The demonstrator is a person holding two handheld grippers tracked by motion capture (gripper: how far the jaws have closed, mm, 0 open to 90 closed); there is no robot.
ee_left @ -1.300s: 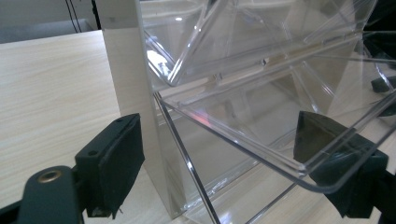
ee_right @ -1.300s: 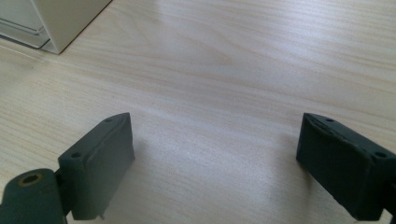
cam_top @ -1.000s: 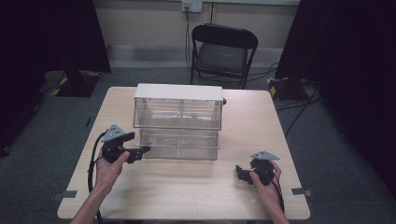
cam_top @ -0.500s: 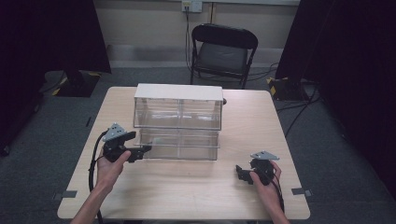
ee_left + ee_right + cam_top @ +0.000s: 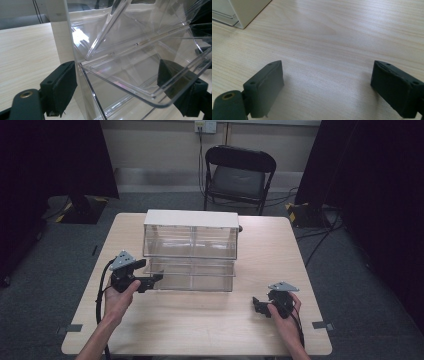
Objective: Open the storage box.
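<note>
A small cabinet (image 5: 190,219) with a white top and clear drawers stands mid-table. Its bottom drawer (image 5: 195,281) is pulled out toward me. My left gripper (image 5: 155,281) points along that drawer's front at its left corner. In the left gripper view the jaws (image 5: 117,90) stand apart, with the clear drawer's (image 5: 125,75) corner between them and the cabinet's beige side (image 5: 58,37) by the left pad. I see no pad pressing the plastic. My right gripper (image 5: 256,306) rests on the table (image 5: 200,332) at the front right, open, with bare wood between its jaws (image 5: 327,82).
A black folding chair (image 5: 240,175) stands behind the table's far edge. Dark curtains hang at both sides. The cabinet's lower corner (image 5: 247,12) lies well ahead of my right gripper.
</note>
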